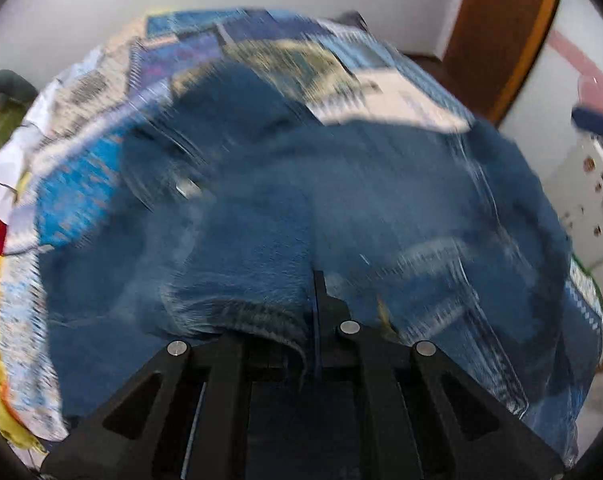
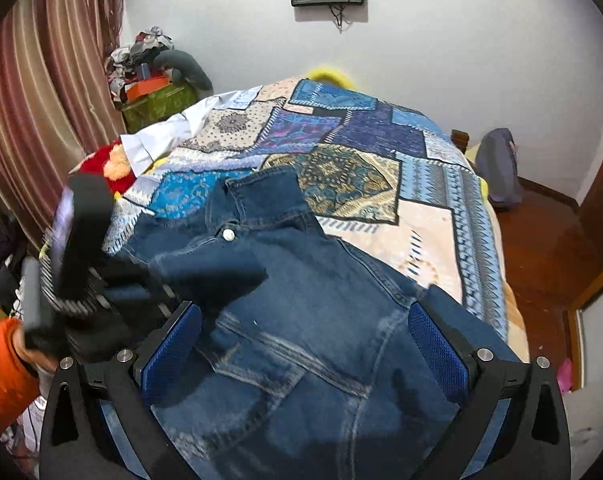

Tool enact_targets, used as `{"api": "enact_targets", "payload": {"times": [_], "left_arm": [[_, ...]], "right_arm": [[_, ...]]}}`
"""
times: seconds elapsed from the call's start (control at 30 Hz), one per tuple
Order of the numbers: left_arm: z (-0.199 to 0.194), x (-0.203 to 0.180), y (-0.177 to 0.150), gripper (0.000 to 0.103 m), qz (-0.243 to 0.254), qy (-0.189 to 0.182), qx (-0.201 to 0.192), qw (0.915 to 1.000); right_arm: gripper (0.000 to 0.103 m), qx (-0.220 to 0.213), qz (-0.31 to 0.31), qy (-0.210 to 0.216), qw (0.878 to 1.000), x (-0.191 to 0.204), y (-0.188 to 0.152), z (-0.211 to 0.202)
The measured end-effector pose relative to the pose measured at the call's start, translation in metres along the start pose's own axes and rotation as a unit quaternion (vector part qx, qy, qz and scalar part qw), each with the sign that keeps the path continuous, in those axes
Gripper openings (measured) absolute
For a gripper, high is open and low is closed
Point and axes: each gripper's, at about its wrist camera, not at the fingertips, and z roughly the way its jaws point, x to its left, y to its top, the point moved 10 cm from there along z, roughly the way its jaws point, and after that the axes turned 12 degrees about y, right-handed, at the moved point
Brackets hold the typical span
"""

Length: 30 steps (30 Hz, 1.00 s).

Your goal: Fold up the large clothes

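garment: denim jacket [image 2: 301,320], dark blue, lying on the patchwork bedspread [image 2: 381,152] at the near edge of the bed, collar and metal button [image 2: 228,234] toward the middle of the bed
spread: body mostly flat, front up, chest pocket visible; it runs from the near edge up to about mid-bed
left gripper: [image 1: 316,300] pressed together, pinching a hemmed denim edge, probably a sleeve cuff or hem; can't tell which through the blur
left view: heavy motion blur, fabric bunched and lifted at the pinch
fold in hand: in the right wrist view a dark denim band lies across the jacket's left chest just below the button; looks like a sleeve being drawn inward over the body
right gripper: [image 2: 305,360] spread wide above the jacket's lower part, nothing between the pads, not touching the cloth as far as I can tell
person: orange sleeve [image 2: 1,372] at the bed's near left edge
done: jacket laid out; first fold started
left: finish this fold, other side, then fold lengthwise
progress: early, my estimate
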Motion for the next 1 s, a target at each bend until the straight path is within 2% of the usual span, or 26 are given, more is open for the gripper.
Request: {"api": "enact_targets", "payload": {"times": [0.07, 0.13, 0.2, 0.27, 0.3, 0.33, 0.47, 0.53, 0.67, 0.8, 0.9, 0.97, 1.0], "left_arm": [[-0.002, -0.008, -0.007, 0.018, 0.014, 0.008, 0.002, 0.9999], [-0.014, -0.005, -0.008, 0.041, 0.012, -0.002, -0.003, 0.9999], [-0.028, 0.006, -0.005, 0.054, -0.006, -0.011, -0.016, 0.9998], [-0.046, 0.021, -0.005, 0.061, -0.027, -0.017, -0.028, 0.9991], [-0.056, 0.039, -0.005, 0.068, -0.044, -0.010, -0.038, 0.9983], [-0.061, 0.053, -0.003, 0.072, -0.054, 0.000, -0.047, 0.9974], [-0.076, 0.121, -0.010, 0.073, -0.100, 0.040, -0.063, 0.9922], [-0.073, 0.158, -0.021, 0.073, -0.116, 0.076, -0.057, 0.9886], [-0.053, 0.208, -0.051, 0.073, -0.148, 0.108, -0.025, 0.9827], [-0.013, 0.233, -0.089, 0.073, -0.166, 0.113, 0.024, 0.9793], [0.010, 0.241, -0.111, 0.073, -0.162, 0.120, 0.052, 0.9781], [0.024, 0.246, -0.125, 0.073, -0.163, 0.125, 0.071, 0.9760], [0.033, 0.249, -0.132, 0.073, -0.165, 0.128, 0.081, 0.9745]], "right_arm": [[0.103, 0.002, -0.004, -0.001, 1.000, 0.001, -0.002, -0.002], [0.103, 0.005, -0.009, 0.000, 1.000, 0.005, -0.002, -0.001], [0.103, 0.006, -0.013, 0.007, 1.000, 0.012, 0.001, 0.003], [0.103, 0.007, -0.015, 0.017, 1.000, 0.022, 0.006, 0.009], [0.103, 0.007, -0.016, 0.021, 1.000, 0.026, 0.008, 0.013], [0.103, 0.008, -0.019, 0.025, 0.999, 0.032, 0.011, 0.019], [0.103, 0.025, -0.031, 0.043, 0.998, 0.058, 0.019, 0.047], [0.103, 0.041, -0.041, 0.053, 0.997, 0.075, 0.021, 0.067], [0.103, 0.078, -0.064, 0.070, 0.992, 0.105, 0.020, 0.111], [0.103, 0.121, -0.093, 0.078, 0.985, 0.137, 0.016, 0.158], [0.103, 0.149, -0.111, 0.063, 0.981, 0.146, 0.008, 0.191], [0.099, 0.167, -0.118, 0.050, 0.978, 0.145, 0.000, 0.211], [0.091, 0.176, -0.122, 0.038, 0.976, 0.142, -0.005, 0.220]]}}
